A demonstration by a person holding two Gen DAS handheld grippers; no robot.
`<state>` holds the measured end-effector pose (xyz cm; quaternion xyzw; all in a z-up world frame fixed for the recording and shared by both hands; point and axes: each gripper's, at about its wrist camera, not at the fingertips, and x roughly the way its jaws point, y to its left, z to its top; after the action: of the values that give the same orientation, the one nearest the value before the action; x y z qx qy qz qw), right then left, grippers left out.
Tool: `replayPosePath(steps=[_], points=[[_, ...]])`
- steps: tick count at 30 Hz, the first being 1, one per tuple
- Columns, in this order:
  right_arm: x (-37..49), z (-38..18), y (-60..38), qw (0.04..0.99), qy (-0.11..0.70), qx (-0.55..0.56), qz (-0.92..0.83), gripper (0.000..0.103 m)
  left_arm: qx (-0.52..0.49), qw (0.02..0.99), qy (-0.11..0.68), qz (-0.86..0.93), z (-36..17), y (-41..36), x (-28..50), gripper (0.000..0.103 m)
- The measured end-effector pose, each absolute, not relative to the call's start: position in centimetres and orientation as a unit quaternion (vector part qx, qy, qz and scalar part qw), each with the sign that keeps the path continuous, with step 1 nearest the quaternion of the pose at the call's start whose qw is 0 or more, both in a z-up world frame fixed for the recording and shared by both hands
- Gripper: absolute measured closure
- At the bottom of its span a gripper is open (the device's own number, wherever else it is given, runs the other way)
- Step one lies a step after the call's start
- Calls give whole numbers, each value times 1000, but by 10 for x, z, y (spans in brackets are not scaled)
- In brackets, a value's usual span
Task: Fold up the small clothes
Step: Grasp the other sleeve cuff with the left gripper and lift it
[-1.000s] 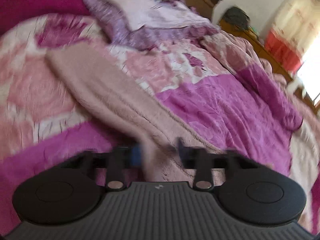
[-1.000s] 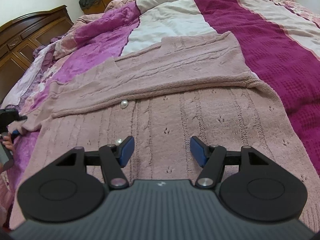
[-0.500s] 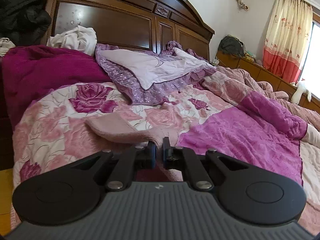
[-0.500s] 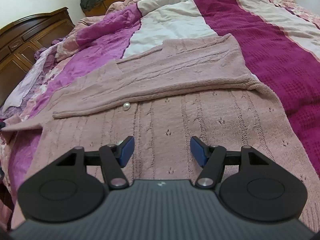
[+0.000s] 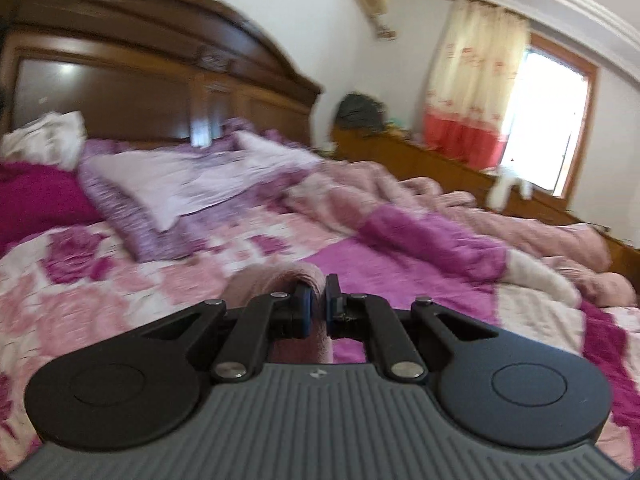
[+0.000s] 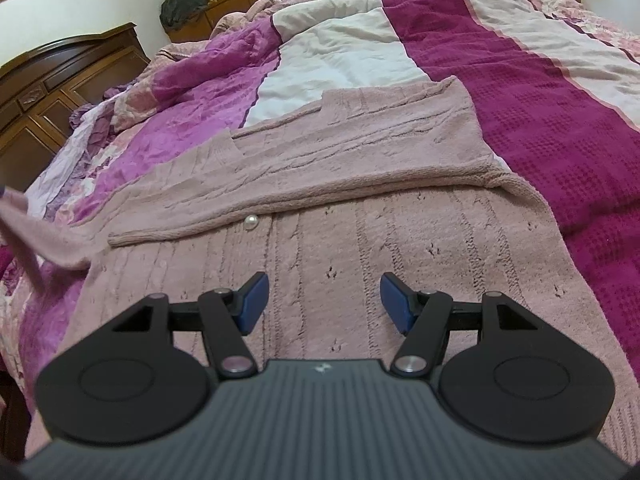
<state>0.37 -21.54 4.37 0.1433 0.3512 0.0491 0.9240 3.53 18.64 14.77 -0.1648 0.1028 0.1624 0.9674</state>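
Left wrist view: our left gripper (image 5: 316, 300) pinching pink sleeve (image 5: 280, 280), lifted above floral quilt (image 5: 100, 280); headboard (image 5: 140, 72) behind, frame blurred. Right wrist view: sleeve pulled taut off left edge, pink cardigan (image 6: 360, 208) flat on striped bedspread (image 6: 540, 120), pearl button (image 6: 251, 223) mid-front. Our right gripper (image 6: 324, 300) spread over cardigan, nothing between pads.

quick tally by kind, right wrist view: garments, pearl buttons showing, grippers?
Dusty-pink cable-knit cardigan: 1
Round white pearl button: 1
Black two-finger right gripper with blue pads: 1
Total: 3
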Motion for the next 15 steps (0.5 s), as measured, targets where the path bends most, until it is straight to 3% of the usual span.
replayPosePath(steps=[15], points=[[-1,53,-236,927,332,169,40,39,-151,982,111,16,174,31,73,96]])
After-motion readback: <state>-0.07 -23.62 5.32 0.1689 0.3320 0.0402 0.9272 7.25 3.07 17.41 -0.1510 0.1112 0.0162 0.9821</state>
